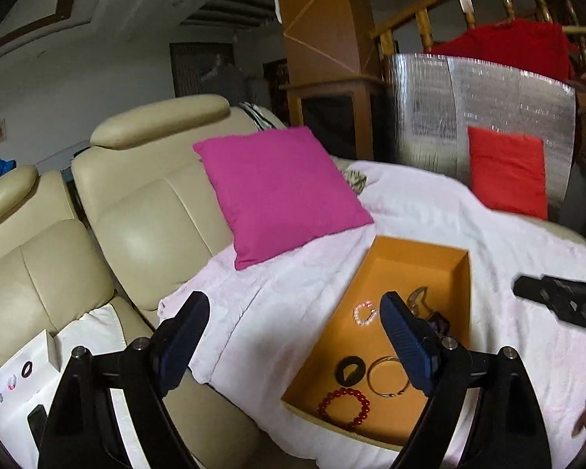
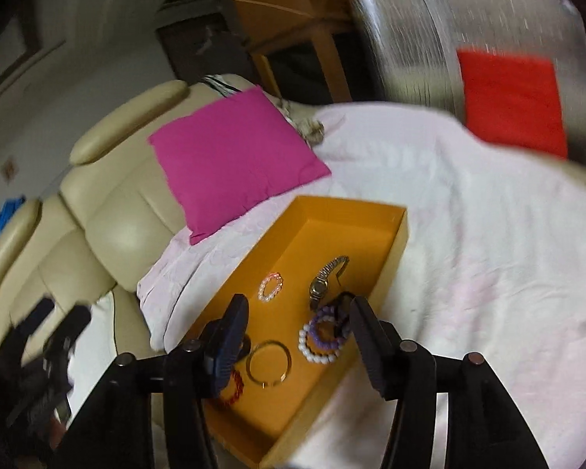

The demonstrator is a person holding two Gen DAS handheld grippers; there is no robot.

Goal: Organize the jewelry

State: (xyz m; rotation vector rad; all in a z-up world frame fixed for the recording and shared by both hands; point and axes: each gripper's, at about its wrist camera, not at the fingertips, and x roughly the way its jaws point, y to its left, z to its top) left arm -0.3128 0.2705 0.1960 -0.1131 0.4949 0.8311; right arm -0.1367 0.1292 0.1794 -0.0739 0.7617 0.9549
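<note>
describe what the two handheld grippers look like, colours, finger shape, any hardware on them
Both are alike. The left gripper has glossy black curved arms joined by silver round pivot pins, ending in two flat, paddle-shaped fingers faced with dark blue ribbed pads. The right gripper has the same black linkage, silver pins and blue-padded fingers. No cables, labels or sleeves are visible.

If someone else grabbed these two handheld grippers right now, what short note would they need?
Left gripper: jaws open, empty, above the sofa edge.
Right gripper: jaws open, empty, over the orange box.
In the box: red bead bracelet, gold bangle, black ring, pink bead bracelet, watch, white and purple bead bracelets.
Left: a white box on the sofa seat seems to hold more small pieces; check it.
</note>
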